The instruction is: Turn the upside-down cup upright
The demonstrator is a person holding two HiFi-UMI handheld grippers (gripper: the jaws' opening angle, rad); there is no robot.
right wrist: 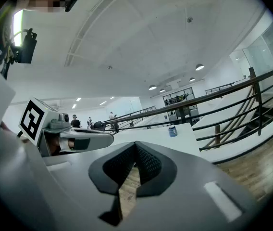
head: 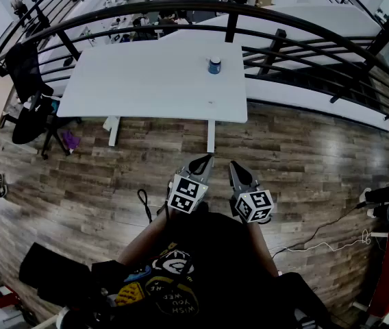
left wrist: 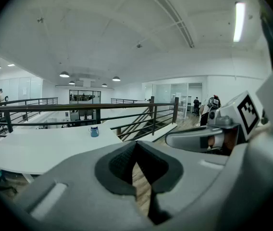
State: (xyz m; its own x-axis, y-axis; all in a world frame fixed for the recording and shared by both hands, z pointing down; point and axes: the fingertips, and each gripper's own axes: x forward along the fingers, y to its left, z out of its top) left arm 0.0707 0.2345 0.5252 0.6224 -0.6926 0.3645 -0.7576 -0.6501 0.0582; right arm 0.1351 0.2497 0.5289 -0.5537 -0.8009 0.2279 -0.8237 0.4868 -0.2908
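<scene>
A small blue cup with a white band stands far off on the white table, near its right far corner. It also shows as a small blue cup in the left gripper view and a blue cup in the right gripper view. My left gripper and right gripper are held side by side close to my body, above the wooden floor, well short of the table. Both are shut with nothing between the jaws. In the gripper views the left gripper and right gripper have tips touching.
A black curved railing runs behind and to the right of the table. A black office chair stands at the table's left. Wooden floor lies between me and the table. A cable trails on the floor at right.
</scene>
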